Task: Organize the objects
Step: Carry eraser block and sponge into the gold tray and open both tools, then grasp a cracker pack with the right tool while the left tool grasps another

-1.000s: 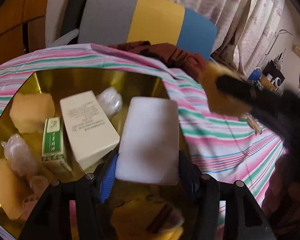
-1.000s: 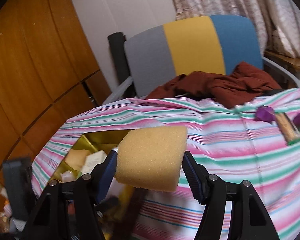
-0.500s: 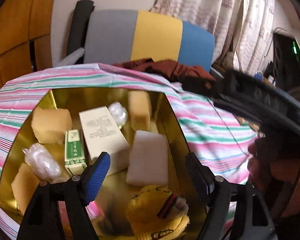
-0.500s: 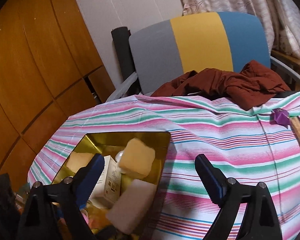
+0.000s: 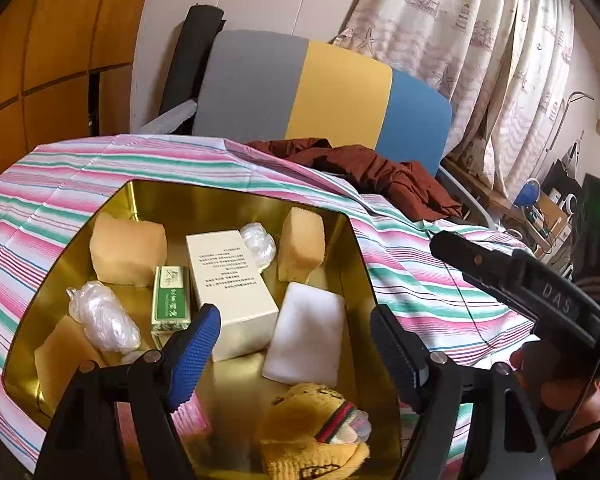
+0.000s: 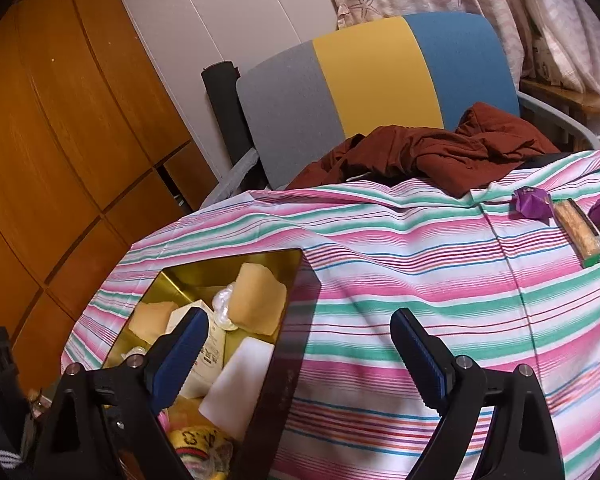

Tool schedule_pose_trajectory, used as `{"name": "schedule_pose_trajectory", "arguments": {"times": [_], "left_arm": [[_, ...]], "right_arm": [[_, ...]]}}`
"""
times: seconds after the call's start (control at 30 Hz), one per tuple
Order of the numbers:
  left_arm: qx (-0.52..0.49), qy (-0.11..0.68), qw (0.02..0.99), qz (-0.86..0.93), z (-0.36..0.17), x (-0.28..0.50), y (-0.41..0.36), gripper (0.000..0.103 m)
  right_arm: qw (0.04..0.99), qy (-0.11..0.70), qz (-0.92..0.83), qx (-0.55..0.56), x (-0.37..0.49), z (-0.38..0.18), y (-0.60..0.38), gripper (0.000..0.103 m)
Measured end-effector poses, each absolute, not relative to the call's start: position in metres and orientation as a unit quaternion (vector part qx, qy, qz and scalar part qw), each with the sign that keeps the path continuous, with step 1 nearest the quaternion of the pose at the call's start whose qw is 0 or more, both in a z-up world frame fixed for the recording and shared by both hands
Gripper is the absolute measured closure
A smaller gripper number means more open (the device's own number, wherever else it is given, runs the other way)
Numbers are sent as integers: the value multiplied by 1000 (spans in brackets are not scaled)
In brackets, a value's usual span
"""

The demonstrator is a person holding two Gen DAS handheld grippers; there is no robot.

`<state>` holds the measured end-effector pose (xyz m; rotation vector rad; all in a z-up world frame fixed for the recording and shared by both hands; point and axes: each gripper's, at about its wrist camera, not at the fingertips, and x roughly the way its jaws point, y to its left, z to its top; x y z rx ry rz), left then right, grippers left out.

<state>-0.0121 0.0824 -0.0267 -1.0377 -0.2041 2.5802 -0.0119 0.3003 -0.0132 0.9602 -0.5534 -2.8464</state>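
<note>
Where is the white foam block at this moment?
In the left wrist view the white foam block lies inside the gold tin, against its right wall, beside the cream carton and below a yellow sponge.

A chair (image 5: 328, 96) with a back banded in grey, yellow and blue is set against a white wall (image 5: 260, 4). Wood panelling (image 6: 52, 128) is seen to the left, patterned curtains (image 5: 480, 52) to the right. A striped cloth (image 6: 420, 280) is spread over the table.
</note>
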Motion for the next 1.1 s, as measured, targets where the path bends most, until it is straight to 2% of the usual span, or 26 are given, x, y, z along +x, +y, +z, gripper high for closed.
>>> {"name": "schedule_pose_trajectory", "arguments": {"times": [0.43,0.87,1.1], "left_arm": [[-380,-22,241,893,-19,-1,137,24],[-419,39,340,841,-26,3,232,24],[-421,81,351,833,-26,1,270,24]], "right_arm": [[-13,-167,-928,333,18,-42,355,10],[-175,-95,-916,349,33,-49,548,10],[-180,-90,-895,399,0,-73,632,10]]}}
